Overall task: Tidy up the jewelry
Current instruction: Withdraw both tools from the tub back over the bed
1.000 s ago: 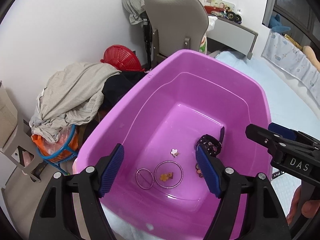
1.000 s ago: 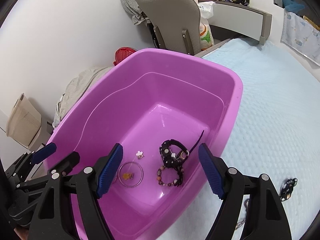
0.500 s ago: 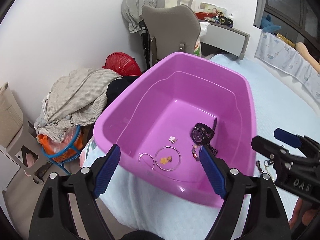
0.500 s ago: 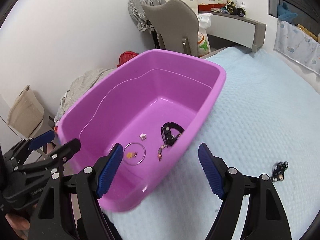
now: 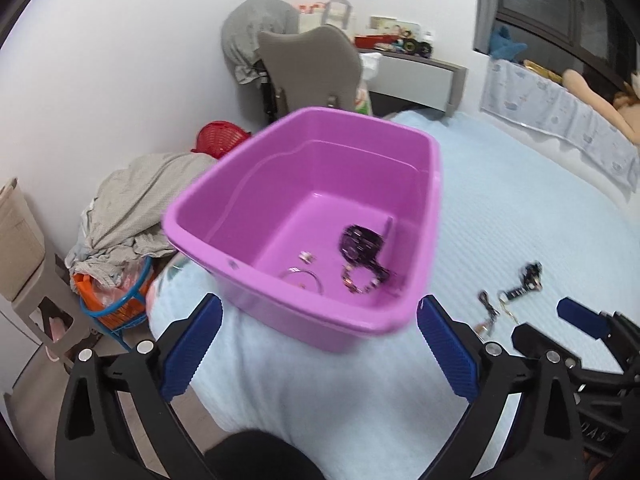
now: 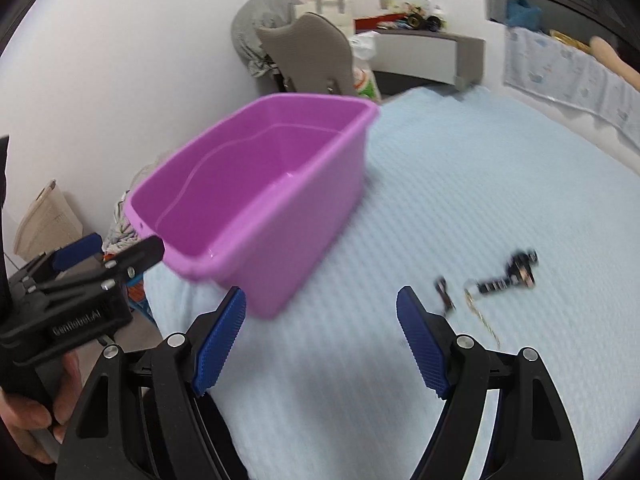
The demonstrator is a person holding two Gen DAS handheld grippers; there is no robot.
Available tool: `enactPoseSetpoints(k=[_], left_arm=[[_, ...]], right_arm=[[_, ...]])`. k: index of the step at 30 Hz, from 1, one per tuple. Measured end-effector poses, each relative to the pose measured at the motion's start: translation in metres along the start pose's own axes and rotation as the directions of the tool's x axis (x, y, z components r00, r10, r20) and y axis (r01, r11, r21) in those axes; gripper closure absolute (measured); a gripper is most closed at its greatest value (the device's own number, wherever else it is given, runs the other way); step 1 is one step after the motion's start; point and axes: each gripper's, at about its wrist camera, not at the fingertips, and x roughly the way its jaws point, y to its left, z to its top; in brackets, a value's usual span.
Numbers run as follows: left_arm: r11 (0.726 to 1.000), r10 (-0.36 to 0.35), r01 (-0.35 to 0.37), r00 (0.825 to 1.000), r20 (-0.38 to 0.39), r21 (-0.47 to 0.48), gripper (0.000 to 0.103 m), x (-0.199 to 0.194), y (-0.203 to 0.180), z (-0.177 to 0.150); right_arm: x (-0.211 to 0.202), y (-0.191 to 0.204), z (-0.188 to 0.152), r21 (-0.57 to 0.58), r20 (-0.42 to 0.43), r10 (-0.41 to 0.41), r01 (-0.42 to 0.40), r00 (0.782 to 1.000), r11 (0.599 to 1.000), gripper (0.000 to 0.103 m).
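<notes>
- Loose jewelry (image 6: 516, 270) lay on the pale blue bedspread (image 6: 460, 184), right of the purple tub (image 6: 256, 216) and apart from it: a dark beaded piece w/ a thin chain (image 6: 482, 318) and a small dark bit (image 6: 443, 292) just beside. All blurred, so exact type couldn't be told.
- Other pieces already sat in the tub: a dark bracelet (image 5: 360, 242), a beaded one (image 5: 360, 280), a thin ring (image 5: 302, 276), a tiny charm (image 5: 306, 257).
- Right gripper (image 6: 322, 342) hung over the bedspread, jaws spread wide, nothing between them; loose pieces were ahead and to its right.
- Left gripper (image 5: 318, 350) was also wide and empty, just short of the tub's near rim.
- Judgement: next step looked like a pick off the bed w/ the right claw. Best done by centring on the beaded body, not the chain, then pressing lightly into the soft cover before closing.
- Risk: chain could trail and snag on the rim, so lift high.
</notes>
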Motion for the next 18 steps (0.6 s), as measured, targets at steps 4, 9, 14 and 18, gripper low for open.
enactPoseSetpoints(k=[4,9,14,18], left_arm=[[0.999,-0.039,0.039,0.999,-0.002,0.027,0.007,-0.009,-0.025,-0.021],[0.995,-0.088,0.089,0.995,-0.037,0.037,0.007,-0.011,-0.054,-0.048],[0.993,-0.106,0.11,0.991,-0.077,0.052,0.007,-0.004,-0.086,-0.073],[0.991,-0.125,0.13,0.987,-0.1,0.042,0.007,0.005,-0.106,-0.088]], right_arm=[[-0.012,-0.023,-0.036,0.039,-0.012,-0.037,0.038,0.999,0.999,0.029],[-0.025,-0.056,-0.076,0.098,-0.027,-0.082,0.084,0.996,0.992,0.029],[-0.037,-0.093,-0.107,0.141,-0.028,-0.144,0.146,0.989,0.979,0.029],[-0.041,-0.117,-0.121,0.16,-0.022,-0.184,0.185,0.983,0.97,0.025]])
